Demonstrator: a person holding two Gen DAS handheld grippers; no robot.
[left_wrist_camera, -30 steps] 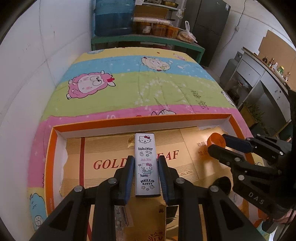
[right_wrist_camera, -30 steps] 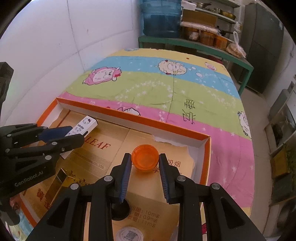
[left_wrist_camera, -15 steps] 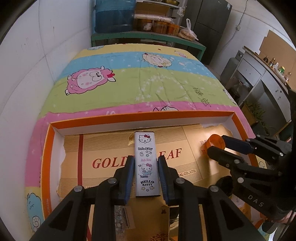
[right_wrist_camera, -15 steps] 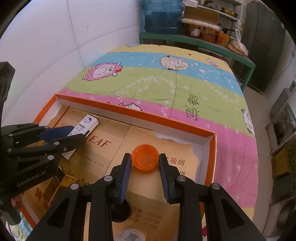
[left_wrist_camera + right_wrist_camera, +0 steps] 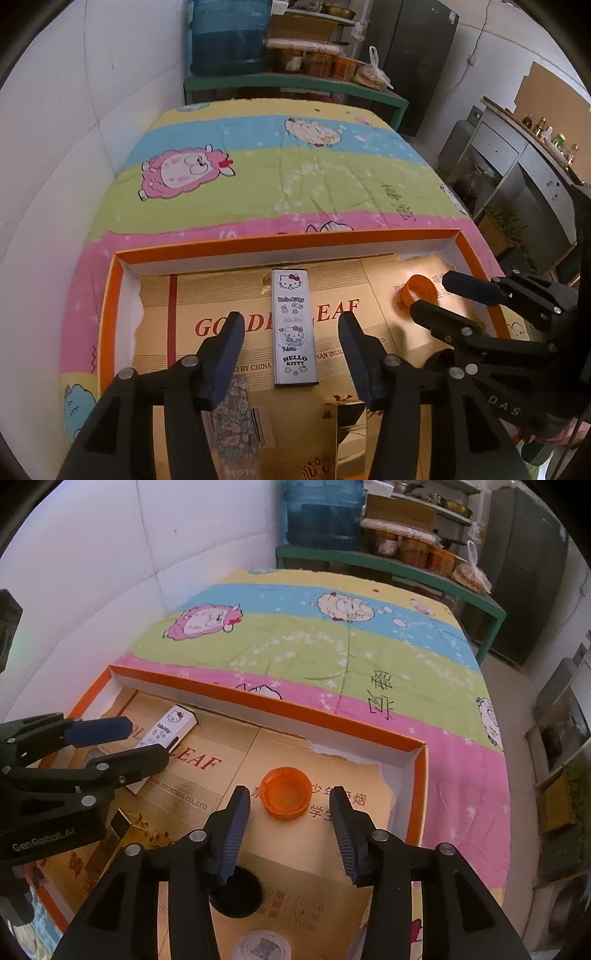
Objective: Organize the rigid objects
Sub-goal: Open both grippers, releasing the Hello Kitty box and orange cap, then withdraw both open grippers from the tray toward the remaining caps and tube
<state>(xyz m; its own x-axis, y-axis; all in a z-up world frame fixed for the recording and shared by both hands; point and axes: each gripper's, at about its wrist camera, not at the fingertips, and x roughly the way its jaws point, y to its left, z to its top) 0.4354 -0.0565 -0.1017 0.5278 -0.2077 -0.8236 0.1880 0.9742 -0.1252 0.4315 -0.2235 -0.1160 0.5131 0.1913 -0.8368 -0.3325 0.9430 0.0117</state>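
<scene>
Nearest, the left gripper point(image 5: 290, 354) is sitting w/ jaws wide apart, the Hello Kitty box point(image 5: 294, 326) lying flat between them, untouched. Right gripper point(image 5: 290, 829) is likewise gaping — orange cap point(image 5: 285, 792) resting loose on the cardboard liner point(image 5: 236, 760) inside the orange tray point(image 5: 280, 705). Risk, imo: pulling back carelessly, a finger is clipping the light cap and skidding it off.

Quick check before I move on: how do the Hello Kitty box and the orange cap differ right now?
The Hello Kitty box is a long, flat rectangle, white with printed cartoons; the orange cap is round, plain and translucent orange. The box lies flat, printed face up; the cap sits with its hollow side up. The box lies between the open left tool, the cap between the open right tool. Both rest ungripped on cardboard in the orange-rimmed tray.
</scene>
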